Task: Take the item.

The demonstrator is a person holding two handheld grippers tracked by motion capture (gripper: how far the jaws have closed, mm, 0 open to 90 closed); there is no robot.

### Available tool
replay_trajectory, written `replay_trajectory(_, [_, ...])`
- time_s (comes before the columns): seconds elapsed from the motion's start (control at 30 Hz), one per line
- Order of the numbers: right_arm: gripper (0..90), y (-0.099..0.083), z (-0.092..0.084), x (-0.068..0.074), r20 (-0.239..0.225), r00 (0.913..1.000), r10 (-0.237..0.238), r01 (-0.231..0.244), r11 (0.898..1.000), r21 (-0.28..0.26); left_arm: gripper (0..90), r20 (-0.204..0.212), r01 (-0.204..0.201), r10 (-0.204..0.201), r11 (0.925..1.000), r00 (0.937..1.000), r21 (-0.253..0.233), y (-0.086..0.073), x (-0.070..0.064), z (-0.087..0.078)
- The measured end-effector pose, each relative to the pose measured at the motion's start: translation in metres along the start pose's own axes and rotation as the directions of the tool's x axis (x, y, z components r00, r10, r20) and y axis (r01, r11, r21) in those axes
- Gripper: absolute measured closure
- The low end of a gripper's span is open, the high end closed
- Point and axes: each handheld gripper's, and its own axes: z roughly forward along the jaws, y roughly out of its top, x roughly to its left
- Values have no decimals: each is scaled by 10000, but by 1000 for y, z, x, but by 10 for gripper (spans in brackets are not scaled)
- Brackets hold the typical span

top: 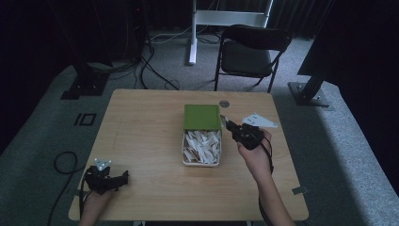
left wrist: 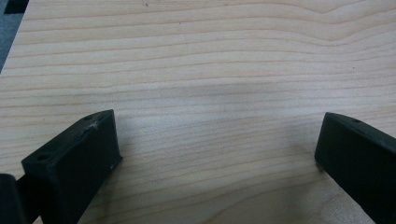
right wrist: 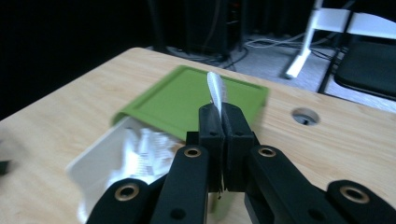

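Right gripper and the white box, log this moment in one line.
right gripper: shut on white strip | white box: open, green lid slid back | left gripper: open, empty

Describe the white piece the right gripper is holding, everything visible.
The white piece is small, thin and flat, plastic-looking, narrow with a rounded tip. It stands nearly upright, edge-on in the right gripper view, sticking up from between the shut fingers of the right gripper, which pinch its lower end. It hangs above the table near the green lid, clear of the white box of similar pieces.
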Motion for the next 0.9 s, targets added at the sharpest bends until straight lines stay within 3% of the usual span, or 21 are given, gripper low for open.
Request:
replay_trajectory(0.23, [887, -24, 20, -28, 500, 9963, 705, -740, 9947, 710, 7, 0, 3, -3, 10000, 10000, 11, 0, 0, 0])
replay_trajectory(0.37, [886, -39, 33, -42, 419, 9898, 1362, -1393, 9867, 843, 7, 1, 5, -5, 10000, 10000, 4, 0, 0, 0])
replay_trajectory(0.57, [886, -57, 55, -58, 641, 9788, 1945, -2013, 9710, 1287, 7, 0, 5, -5, 10000, 10000, 9, 0, 0, 0])
replay_trajectory(0.73, [886, -70, 67, -69, 586, 9619, 2672, -2729, 9521, 1378, 7, 1, 6, -6, 10000, 10000, 9, 0, 0, 0])
replay_trajectory(0.9, [886, -82, 73, -77, 1046, 9556, 2756, -2905, 9407, 1754, 7, 2, 9, -9, 10000, 10000, 0, 0, 0, 0])
